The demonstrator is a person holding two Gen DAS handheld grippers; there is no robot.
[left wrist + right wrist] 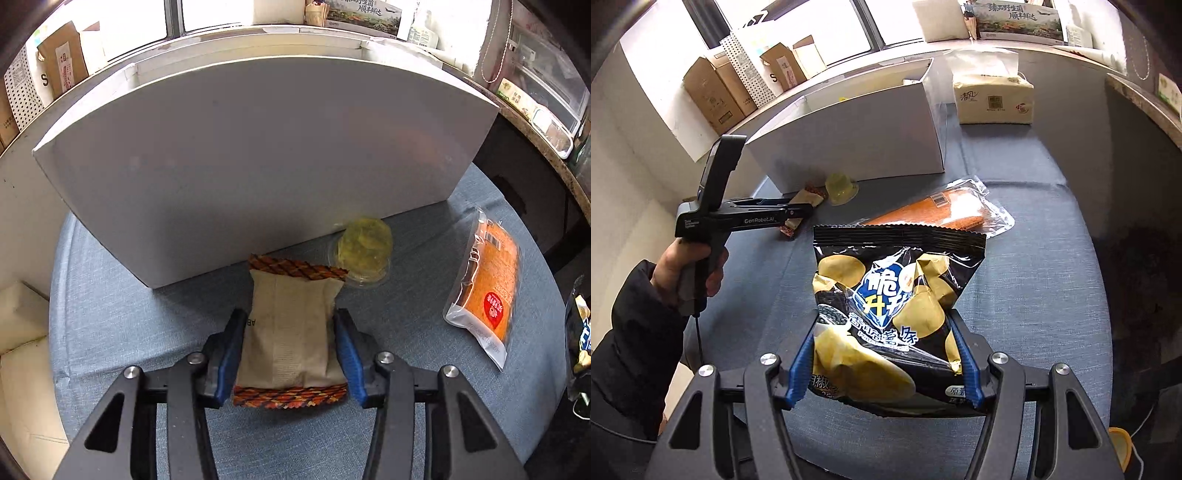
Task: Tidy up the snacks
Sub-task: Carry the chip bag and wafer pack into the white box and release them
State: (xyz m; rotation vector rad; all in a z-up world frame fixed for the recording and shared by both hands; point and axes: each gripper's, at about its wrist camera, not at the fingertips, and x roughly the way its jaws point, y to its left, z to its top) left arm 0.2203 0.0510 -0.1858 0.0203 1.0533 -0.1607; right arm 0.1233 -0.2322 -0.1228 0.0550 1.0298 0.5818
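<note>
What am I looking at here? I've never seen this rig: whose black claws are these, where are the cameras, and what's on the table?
No robot: a person holds a handheld two-finger gripper in each hand, and each carries a fisheye camera looking along its fingers.

The left wrist view shows the left gripper closed on a tan snack packet lying on the blue tablecloth. Beyond it sit a jelly cup, a white box and, to the right, an orange packet.

The right wrist view shows the right gripper gripping a black chip bag. There the left gripper shows from outside, in the person's hand. A tissue pack sits behind the box.
</note>
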